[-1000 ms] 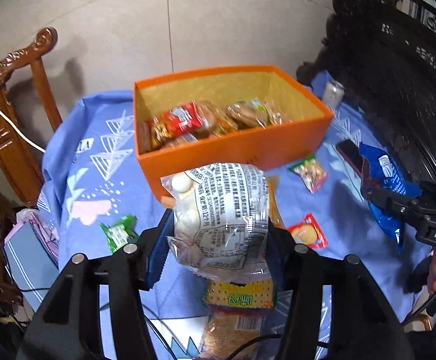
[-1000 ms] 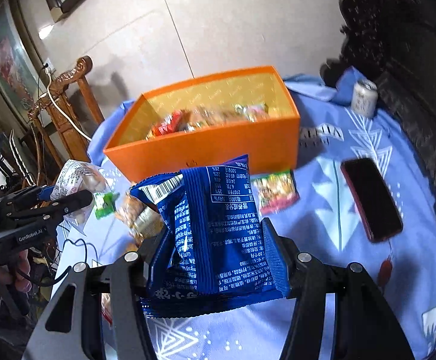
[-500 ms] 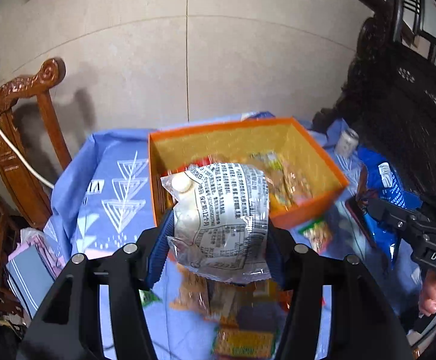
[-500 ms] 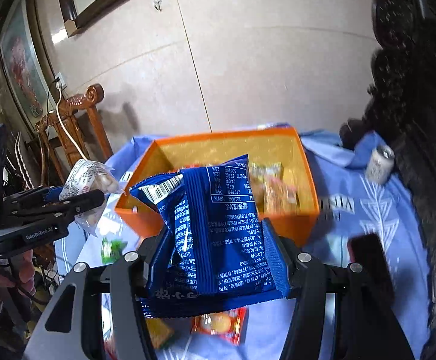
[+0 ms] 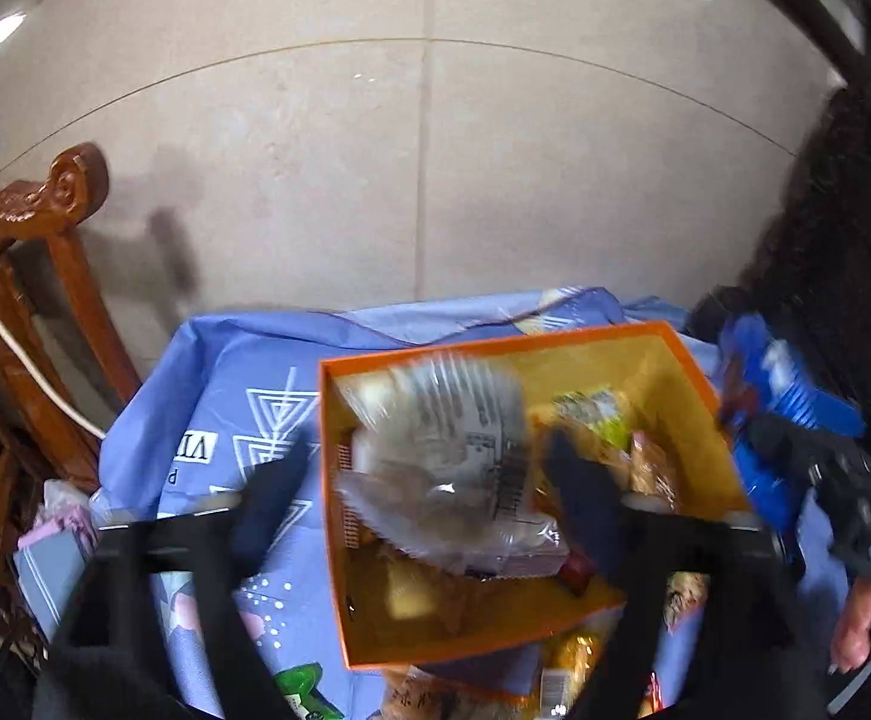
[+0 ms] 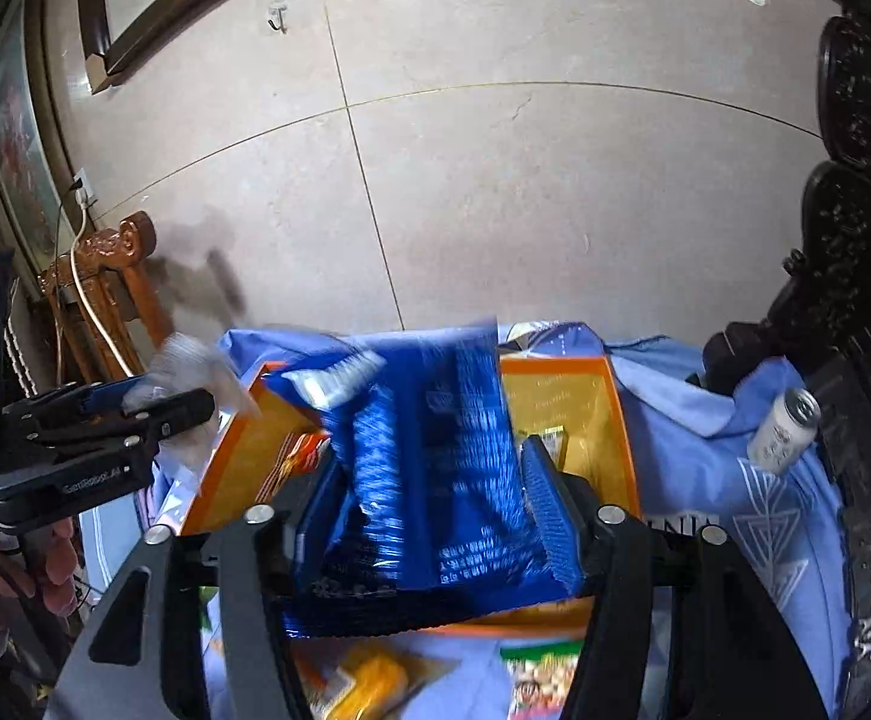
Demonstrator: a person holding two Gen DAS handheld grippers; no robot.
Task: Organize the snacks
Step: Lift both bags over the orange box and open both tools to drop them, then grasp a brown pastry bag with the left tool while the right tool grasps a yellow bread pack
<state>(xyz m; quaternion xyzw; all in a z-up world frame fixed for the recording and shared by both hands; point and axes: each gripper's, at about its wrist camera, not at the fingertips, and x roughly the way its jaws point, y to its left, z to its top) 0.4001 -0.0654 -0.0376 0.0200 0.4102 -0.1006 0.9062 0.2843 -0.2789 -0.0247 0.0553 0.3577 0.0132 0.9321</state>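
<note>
The orange box (image 5: 483, 636) with several snack packs stands on the blue tablecloth (image 5: 219, 384). My left gripper (image 5: 429, 480) has spread its fingers wide, and the clear snack bag (image 5: 441, 450) is blurred between them, over the box, loose from the pads. My right gripper (image 6: 429, 480) has also spread, and the blue snack bag (image 6: 429, 456) sits blurred between its fingers over the box (image 6: 561, 396). The left gripper also shows in the right wrist view (image 6: 153, 402), and the blue bag in the left wrist view (image 5: 795, 408).
A carved wooden chair (image 5: 33, 276) stands left of the table. A drink can (image 6: 783, 429) lies at the far right by dark carved furniture (image 6: 855, 240). Loose snack packs (image 6: 537, 684) lie on the cloth in front of the box. A tiled wall is behind.
Both grippers rose and moved forward over the orange box. The left gripper's fingers opened and the clear bag came loose. The right gripper's fingers opened around the blue bag.
</note>
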